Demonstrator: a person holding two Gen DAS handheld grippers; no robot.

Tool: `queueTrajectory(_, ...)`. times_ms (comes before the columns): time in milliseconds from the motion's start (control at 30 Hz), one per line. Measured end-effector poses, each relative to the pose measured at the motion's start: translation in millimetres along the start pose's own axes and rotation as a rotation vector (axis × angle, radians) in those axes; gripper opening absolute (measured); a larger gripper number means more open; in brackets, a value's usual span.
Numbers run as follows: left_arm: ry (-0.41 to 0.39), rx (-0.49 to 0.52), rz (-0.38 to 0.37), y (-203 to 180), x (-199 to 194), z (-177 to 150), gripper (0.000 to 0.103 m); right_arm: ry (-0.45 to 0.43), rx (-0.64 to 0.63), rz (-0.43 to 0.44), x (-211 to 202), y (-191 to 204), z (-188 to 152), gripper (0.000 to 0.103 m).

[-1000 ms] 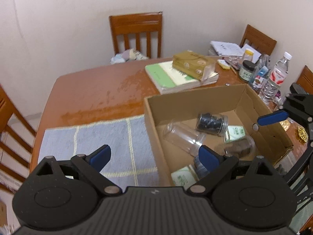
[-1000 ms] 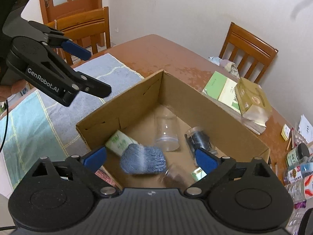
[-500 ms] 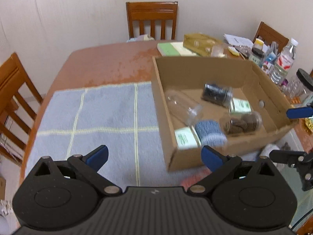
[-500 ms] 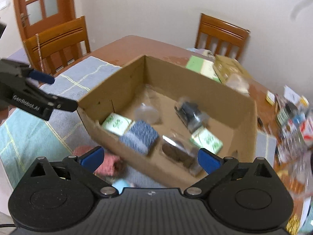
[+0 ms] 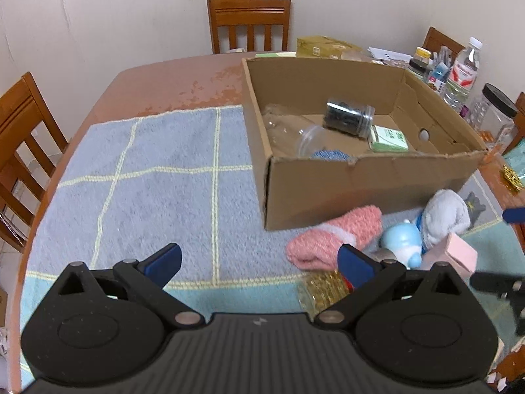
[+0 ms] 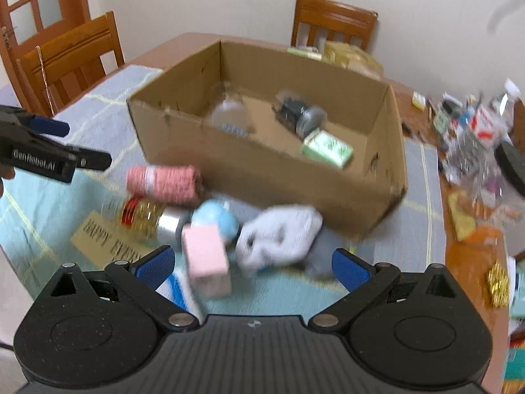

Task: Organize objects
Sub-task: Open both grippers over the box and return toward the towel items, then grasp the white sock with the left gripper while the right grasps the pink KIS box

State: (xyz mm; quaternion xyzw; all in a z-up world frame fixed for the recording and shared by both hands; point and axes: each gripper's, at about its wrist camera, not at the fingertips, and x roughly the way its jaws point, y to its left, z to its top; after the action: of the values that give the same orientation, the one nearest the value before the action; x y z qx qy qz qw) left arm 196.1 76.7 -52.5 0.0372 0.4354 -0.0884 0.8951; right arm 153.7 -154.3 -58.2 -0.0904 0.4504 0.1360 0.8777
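A cardboard box (image 5: 361,180) lies on the blue checked cloth (image 5: 147,170). It holds a dark jar (image 5: 349,120), a clear cup (image 5: 295,131), a green pack (image 5: 388,138) and a blue knit roll (image 5: 329,155). In front of it lie a pink knit roll (image 6: 164,180), a gold-filled jar (image 6: 144,216), a light blue toy (image 6: 213,220), a pink box (image 6: 205,259) and a white sock (image 6: 282,233). My right gripper (image 6: 252,262) hangs open above the pink box and sock. My left gripper (image 5: 259,259) is open over the cloth, left of the pink roll (image 5: 331,236).
Wooden chairs (image 5: 249,23) stand around the table. Bottles and jars (image 5: 459,72) crowd its far right side, with books and a yellow pack (image 5: 321,46) behind the box. A brown printed card (image 6: 108,243) lies under the gold jar. A gold ornament (image 6: 498,282) sits at the right edge.
Both grippers have drawn back from over the box and sunk toward the table's near side. The loose items in front of the box have come into view. Both pairs of jaws spread slightly wider.
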Motion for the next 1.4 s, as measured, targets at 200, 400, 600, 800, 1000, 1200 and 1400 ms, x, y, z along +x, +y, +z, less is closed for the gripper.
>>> queueTrajectory(200, 0.004, 0.046, -0.051, -5, -7, -16, 0.101, 0.065, 0.043, -0.028, 6, 13, -36, 0.103)
queueTrajectory(400, 0.03, 0.006, -0.08, -14, -12, -32, 0.101, 0.127, 0.077, -0.038, 13, 18, -69, 0.103)
queueTrajectory(600, 0.053, -0.062, -0.075, -28, -12, -48, 0.101, 0.16, 0.098, -0.036, 10, 11, -90, 0.103)
queueTrajectory(800, 0.067, -0.049, -0.062, -49, -14, -62, 0.101, 0.164, 0.089, -0.058, 9, 0, -108, 0.103)
queueTrajectory(1000, 0.068, -0.002, -0.038, -67, -18, -70, 0.101, 0.152, 0.098, -0.072, 13, -21, -110, 0.103)
queueTrajectory(1200, 0.069, 0.007, -0.056, -79, -19, -72, 0.101, 0.138, 0.116, -0.099, 20, -43, -107, 0.103)
queueTrajectory(1400, 0.066, 0.01, -0.055, -86, -18, -70, 0.101, 0.124, 0.146, -0.116, 22, -63, -104, 0.103)
